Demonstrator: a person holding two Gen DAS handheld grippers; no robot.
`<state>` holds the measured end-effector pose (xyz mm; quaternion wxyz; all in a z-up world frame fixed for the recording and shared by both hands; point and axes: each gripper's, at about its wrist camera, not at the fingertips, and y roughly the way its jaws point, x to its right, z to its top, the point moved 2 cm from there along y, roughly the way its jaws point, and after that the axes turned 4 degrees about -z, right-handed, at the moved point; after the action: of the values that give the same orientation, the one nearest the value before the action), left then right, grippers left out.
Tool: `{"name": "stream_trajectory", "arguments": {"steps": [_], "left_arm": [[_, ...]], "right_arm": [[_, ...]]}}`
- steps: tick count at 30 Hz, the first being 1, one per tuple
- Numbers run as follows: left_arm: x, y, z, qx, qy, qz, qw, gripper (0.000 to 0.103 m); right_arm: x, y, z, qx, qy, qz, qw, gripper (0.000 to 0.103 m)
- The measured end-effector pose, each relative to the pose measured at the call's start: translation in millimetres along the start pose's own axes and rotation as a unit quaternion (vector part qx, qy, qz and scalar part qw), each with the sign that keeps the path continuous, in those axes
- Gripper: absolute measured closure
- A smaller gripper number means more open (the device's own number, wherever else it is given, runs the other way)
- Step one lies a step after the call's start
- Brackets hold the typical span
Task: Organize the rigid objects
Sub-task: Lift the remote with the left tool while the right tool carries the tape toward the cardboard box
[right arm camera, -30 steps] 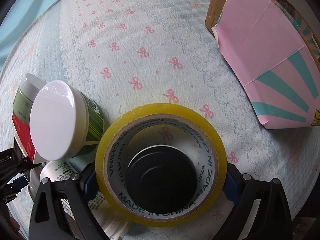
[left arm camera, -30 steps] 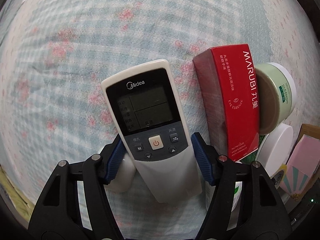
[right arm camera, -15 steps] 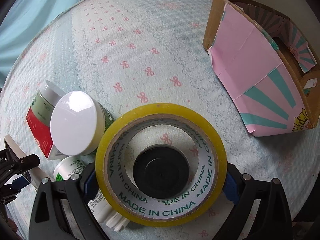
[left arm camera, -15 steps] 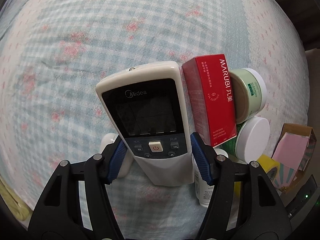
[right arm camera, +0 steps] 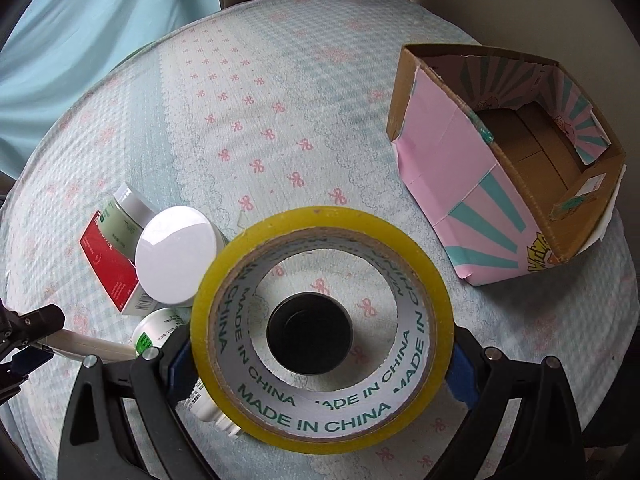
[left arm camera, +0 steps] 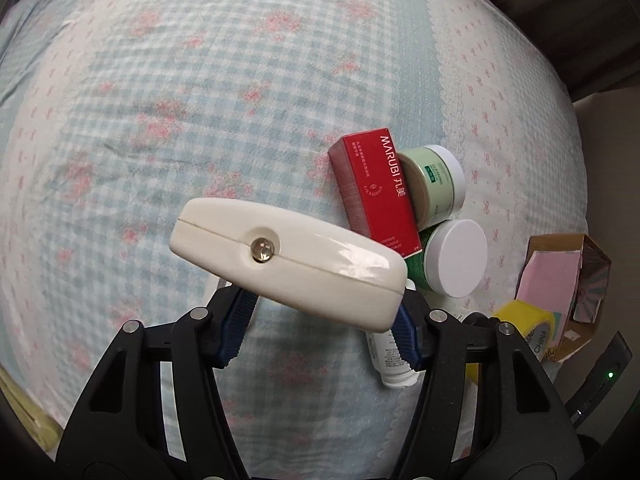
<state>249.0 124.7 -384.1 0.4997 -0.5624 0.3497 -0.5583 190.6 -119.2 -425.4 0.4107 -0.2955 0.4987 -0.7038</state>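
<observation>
Left wrist view: your left hand-held gripper squeezes the white remote control, lifted above the bed. Your right hand-held gripper is clamped on the yellow tape roll, near the cardboard box.

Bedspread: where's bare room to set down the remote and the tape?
Open bedspread lies left of and beyond the red box, and between the jar cluster and the cardboard box. It is crowded around the white-lidded jar, green jar and white bottle. A black round object sits under the tape.
</observation>
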Motion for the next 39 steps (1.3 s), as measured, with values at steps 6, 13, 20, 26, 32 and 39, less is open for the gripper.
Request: {"name": "stream_trajectory", "arguments": {"steps": [6,13,20,26,32,39], "left_arm": [[15,1,5,0.022,0.007,-0.01,0.9997,0.048],[32,-28,4,0.043,0.02,-0.028,0.9985,0.048],[88,-79,5,0.064,0.077,-0.054,0.9935,0.048],[165,-113,5,0.092,0.12,-0.078,0.9855,0.048],[251,-125,-4,0.101,0.142,-0.108,0.9788,0.048],[347,-99,-24,0.077,0.184,-0.136,0.9704,0.048]], "right_arm": [[2,-15,-2,0.02,-0.005,0.003,1.0,0.007],[11,-47,0,0.041,-0.007,0.011,0.999,0.007],[41,-112,44,0.075,-0.004,0.026,0.997,0.007],[96,-148,89,0.108,-0.01,0.028,0.994,0.007],[167,-165,132,0.119,-0.017,0.017,0.993,0.007],[239,-149,174,0.1,-0.045,-0.004,0.994,0.007]]}}
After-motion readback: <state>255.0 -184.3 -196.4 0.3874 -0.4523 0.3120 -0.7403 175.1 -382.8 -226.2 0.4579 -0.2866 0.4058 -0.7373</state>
